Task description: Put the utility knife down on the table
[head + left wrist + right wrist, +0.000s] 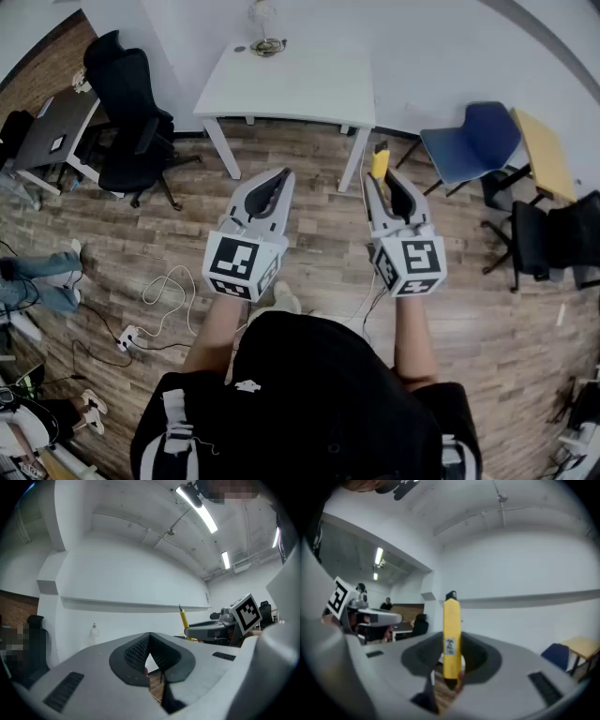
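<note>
the person's black, matte top (pixel 309 394) fills the bottom of the head view, with both bare forearms reaching forward from it. each forearm ends in a grey plastic tong with a cube of black-and-white square markers at its back. the left gripper (pixel 281 176) has its ribbed dark pads brought together at the tips with nothing between them. the right gripper (pixel 378 183) is clamped on the utility knife (pixel 451 637), a slim yellow bar with flat sides, a small pale label and a dark end.

the knife stands out of the jaw tips with its long axis close to upright, dark end up and leaning slightly. it hangs in the air over the wood-plank floor (pixel 309 244), in front of the white table (pixel 291 89) and not on it.

the table has a smooth rectangular top on straight white legs. near its far edge sits a small round-based object (pixel 267 42), too small to make out. a black office chair (pixel 131 103) stands left of the table, and a blue chair (pixel 473 141) to the right.
</note>
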Demonstrator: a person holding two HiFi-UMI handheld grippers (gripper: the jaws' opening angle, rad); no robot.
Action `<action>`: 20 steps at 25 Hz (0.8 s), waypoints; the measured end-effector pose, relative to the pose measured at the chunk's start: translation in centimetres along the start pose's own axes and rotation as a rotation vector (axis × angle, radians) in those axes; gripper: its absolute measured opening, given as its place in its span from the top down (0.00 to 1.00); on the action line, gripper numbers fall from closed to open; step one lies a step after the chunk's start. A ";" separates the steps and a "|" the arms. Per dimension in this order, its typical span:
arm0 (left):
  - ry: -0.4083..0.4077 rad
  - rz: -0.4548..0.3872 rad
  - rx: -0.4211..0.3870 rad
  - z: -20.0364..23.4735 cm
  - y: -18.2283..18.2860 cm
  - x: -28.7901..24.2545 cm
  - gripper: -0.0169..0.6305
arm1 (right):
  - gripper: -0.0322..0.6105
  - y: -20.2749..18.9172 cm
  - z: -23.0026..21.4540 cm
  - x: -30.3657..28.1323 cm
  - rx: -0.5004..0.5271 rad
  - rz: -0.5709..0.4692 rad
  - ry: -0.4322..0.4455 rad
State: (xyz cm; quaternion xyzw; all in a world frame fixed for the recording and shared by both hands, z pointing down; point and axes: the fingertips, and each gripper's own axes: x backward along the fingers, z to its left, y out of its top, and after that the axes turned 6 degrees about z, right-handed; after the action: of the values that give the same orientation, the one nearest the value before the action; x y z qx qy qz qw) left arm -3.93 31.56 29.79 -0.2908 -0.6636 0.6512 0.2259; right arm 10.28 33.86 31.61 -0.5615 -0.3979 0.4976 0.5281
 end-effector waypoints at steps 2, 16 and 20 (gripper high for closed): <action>0.002 0.002 0.000 -0.4 -0.1 0.0 0.95 | 0.74 -0.3 -0.2 0.3 -0.006 0.003 0.006; 0.010 0.002 -0.026 -2.6 0.2 -0.6 0.95 | 0.74 -1.7 -1.5 1.2 -0.014 0.022 0.032; 0.009 0.000 -0.033 -2.3 0.2 -1.2 0.95 | 0.74 -1.8 -1.7 0.6 -0.018 0.020 0.039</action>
State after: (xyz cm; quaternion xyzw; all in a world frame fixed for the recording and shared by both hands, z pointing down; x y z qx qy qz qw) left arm -1.47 32.40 29.77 -0.2975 -0.6730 0.6390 0.2242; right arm 12.16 34.35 33.26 -0.5797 -0.3863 0.4881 0.5258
